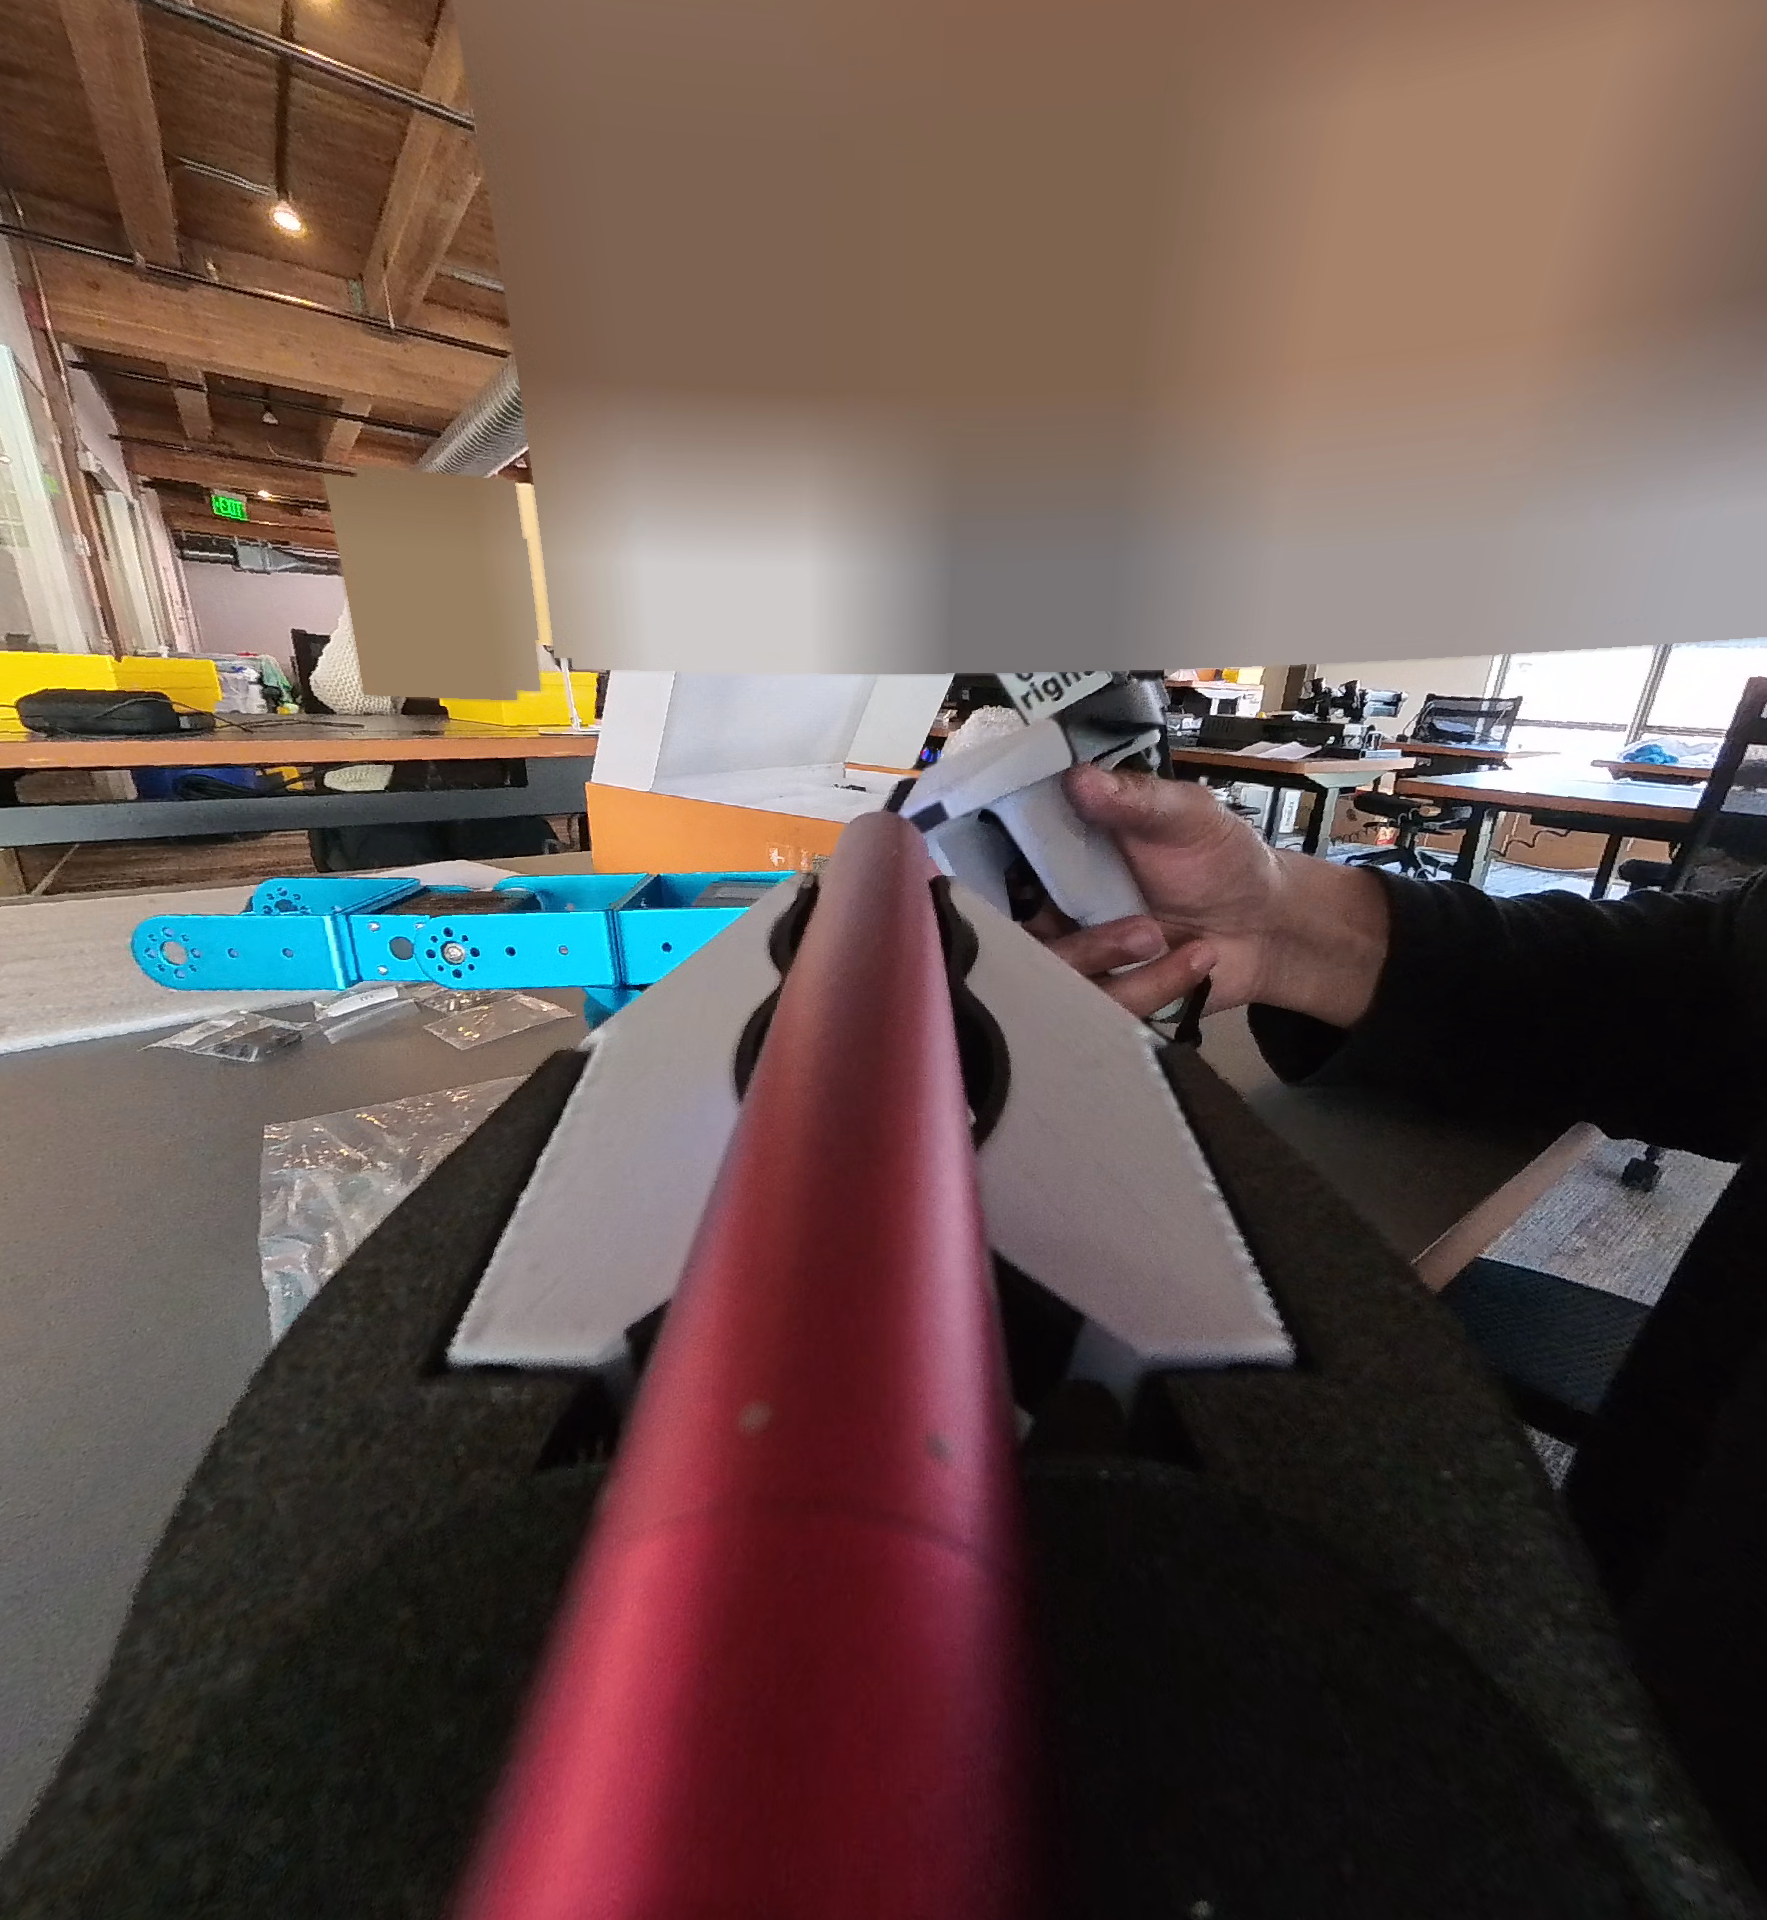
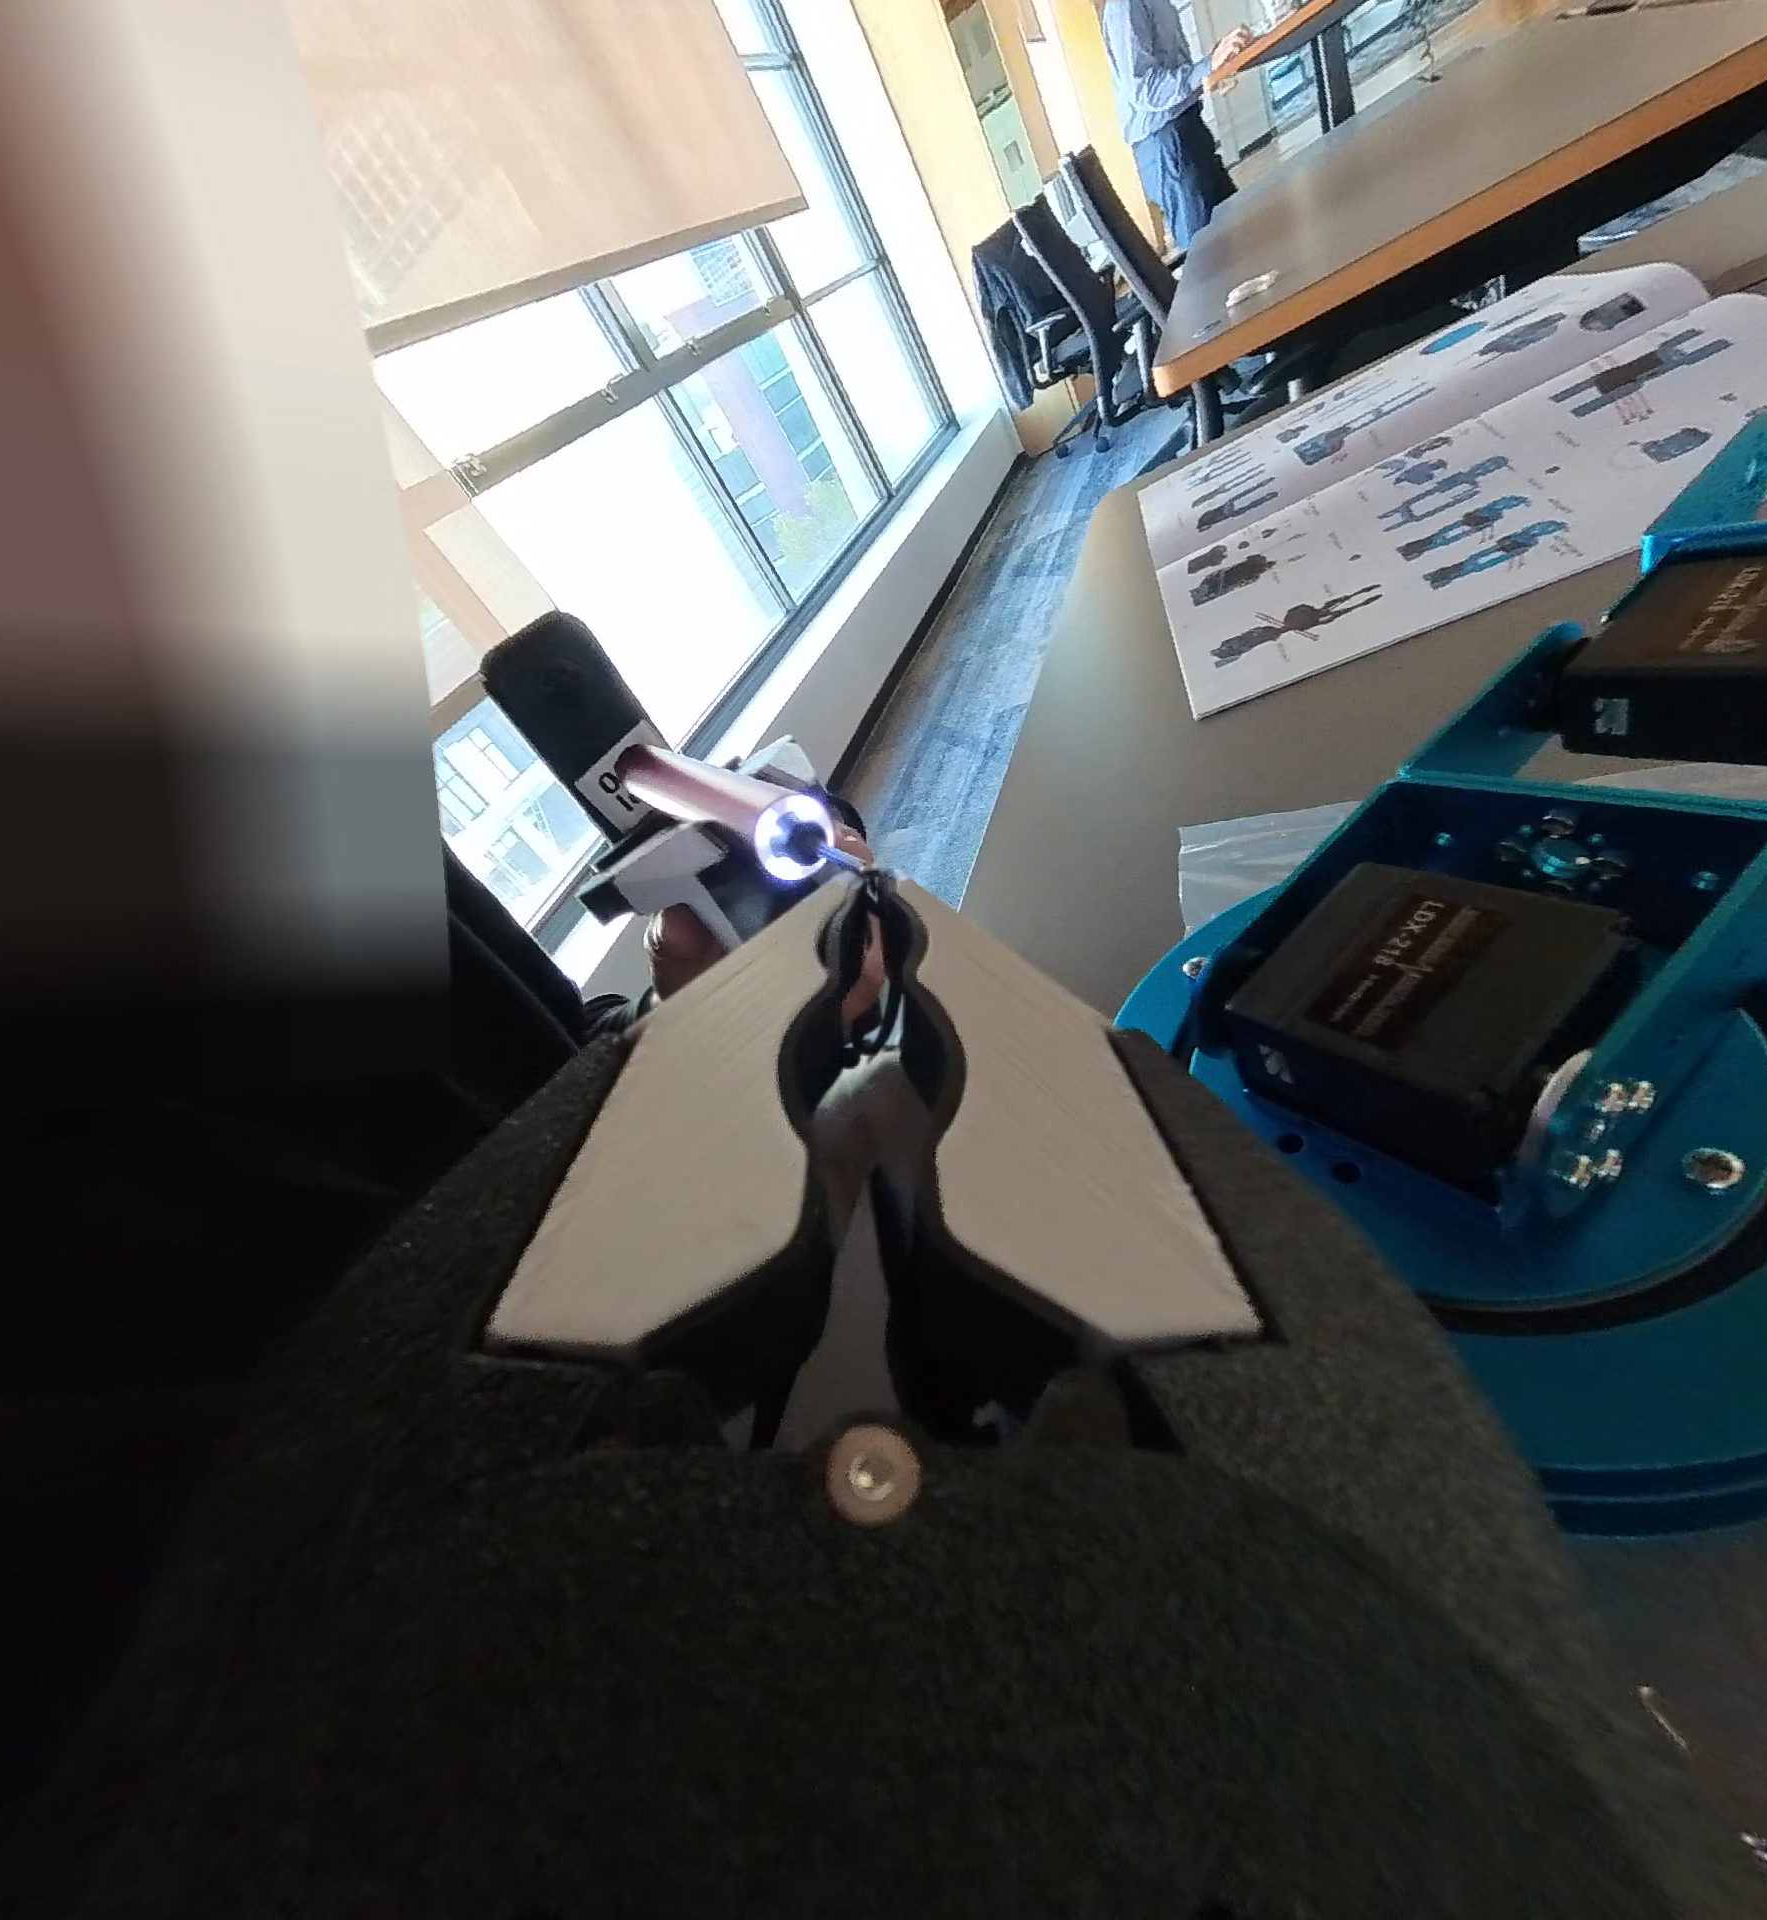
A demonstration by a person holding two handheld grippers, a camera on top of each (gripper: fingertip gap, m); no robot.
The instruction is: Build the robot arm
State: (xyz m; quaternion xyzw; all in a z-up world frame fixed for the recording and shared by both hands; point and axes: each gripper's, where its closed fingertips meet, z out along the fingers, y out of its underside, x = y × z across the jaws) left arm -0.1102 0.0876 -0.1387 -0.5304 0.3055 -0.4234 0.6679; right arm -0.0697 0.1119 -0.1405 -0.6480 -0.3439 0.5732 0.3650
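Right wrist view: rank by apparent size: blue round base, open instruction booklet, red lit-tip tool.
1. blue round base, largest, though it sits nearest the camera.
2. open instruction booklet, farther off, so its true size is unsure.
3. red lit-tip tool, smallest.

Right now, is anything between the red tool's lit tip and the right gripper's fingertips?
Nothing visible. The red tool, clamped in the left gripper, points its lit bit straight at the right gripper, which pinches a thin black piece; the blue servo assembly sits aside.
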